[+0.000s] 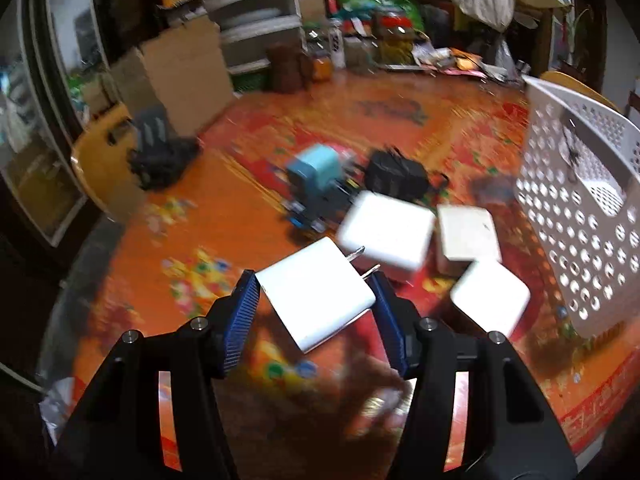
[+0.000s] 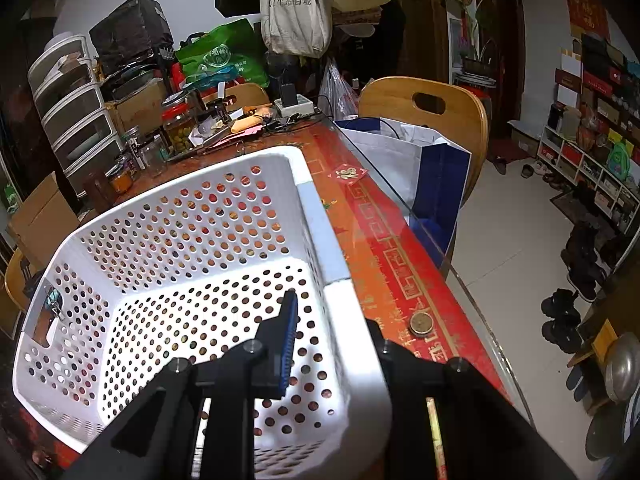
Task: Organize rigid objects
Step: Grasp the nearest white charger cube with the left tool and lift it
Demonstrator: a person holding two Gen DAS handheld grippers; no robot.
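In the left wrist view my left gripper [image 1: 314,296] is shut on a white square charger [image 1: 316,294] with metal prongs and holds it above the red patterned table [image 1: 224,208]. Three more white chargers lie beyond it: a large one [image 1: 386,230], a yellowed one [image 1: 466,232] and a small one [image 1: 490,298]. A blue block [image 1: 316,184] and a black adapter [image 1: 396,176] lie farther back. The white perforated basket [image 1: 580,216] stands at the right. In the right wrist view my right gripper [image 2: 332,332] is shut on the near right wall of that basket [image 2: 120,280], which is empty.
A coin-like brass disc [image 2: 420,323] lies on the table beside the basket. Jars [image 2: 178,128], drawers [image 2: 76,108], bags and papers crowd the far table edge. A wooden chair [image 2: 432,116] with a white-and-blue bag [image 2: 416,168] stands at the table's right side.
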